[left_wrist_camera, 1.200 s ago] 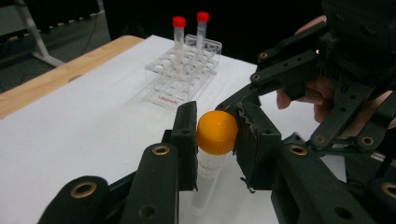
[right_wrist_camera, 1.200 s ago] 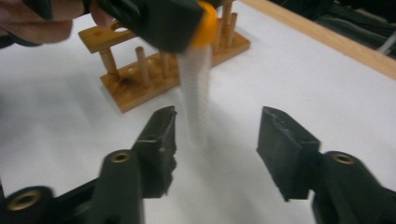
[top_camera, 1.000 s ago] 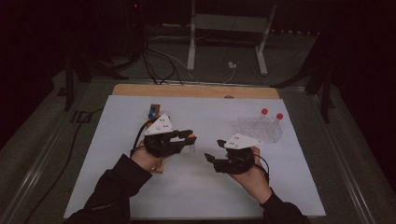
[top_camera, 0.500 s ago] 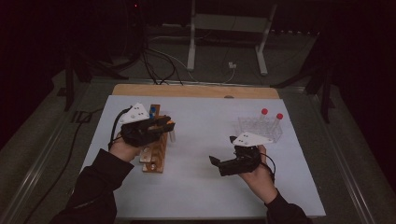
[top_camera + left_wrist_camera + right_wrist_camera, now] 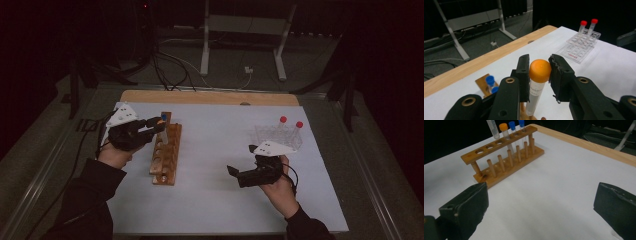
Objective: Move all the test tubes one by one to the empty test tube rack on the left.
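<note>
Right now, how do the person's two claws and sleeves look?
Both the left claw and the right claw are black, each topped by a pale three-cornered plate. The left claw's jaws carry brass-coloured rivets and black pads. A dark cable trails from each. The sleeves are dark.

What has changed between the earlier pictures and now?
The left gripper, shut on the orange-capped tube, moved from the table's middle leftward to the wooden rack. The right gripper has just opened, empty. The clear rack stayed put.

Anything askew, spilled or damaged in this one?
One oddity: the pad on one jaw of the left tongs looks frayed and ragged along its edge, beside the orange-capped tube they grip. No spills; the wooden rack stands level.
</note>
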Demonstrator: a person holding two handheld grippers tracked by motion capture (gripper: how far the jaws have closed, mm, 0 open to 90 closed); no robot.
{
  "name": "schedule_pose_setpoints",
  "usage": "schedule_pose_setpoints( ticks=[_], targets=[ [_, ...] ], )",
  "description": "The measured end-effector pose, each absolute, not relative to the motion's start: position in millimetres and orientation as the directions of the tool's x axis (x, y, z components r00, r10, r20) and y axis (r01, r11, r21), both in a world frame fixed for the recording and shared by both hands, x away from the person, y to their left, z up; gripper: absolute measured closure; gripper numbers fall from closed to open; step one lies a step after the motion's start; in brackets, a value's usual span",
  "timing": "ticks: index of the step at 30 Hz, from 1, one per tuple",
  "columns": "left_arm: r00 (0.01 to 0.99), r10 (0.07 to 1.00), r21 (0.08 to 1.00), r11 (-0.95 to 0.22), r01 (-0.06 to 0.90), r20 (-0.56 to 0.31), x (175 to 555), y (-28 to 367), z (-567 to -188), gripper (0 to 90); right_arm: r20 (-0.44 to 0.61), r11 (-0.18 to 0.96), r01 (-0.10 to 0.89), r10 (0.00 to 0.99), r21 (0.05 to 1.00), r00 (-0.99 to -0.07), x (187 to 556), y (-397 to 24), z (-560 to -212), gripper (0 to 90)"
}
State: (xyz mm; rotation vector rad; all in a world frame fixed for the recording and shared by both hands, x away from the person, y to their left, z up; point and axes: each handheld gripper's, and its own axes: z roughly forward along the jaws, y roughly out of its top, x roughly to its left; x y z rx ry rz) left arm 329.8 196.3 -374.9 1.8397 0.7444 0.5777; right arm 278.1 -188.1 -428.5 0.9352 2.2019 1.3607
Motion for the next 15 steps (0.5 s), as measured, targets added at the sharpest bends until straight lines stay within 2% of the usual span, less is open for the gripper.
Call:
schedule_pose_setpoints(
  ticks=[15],
  targets=[
    [0.643,0.766,0.91,-0.271,0.313,0.007,345,203,-413,71.4,0.023,0.297,0.34,0.723,0.892,-0.691,279,-195,-431,0.0]
  ],
)
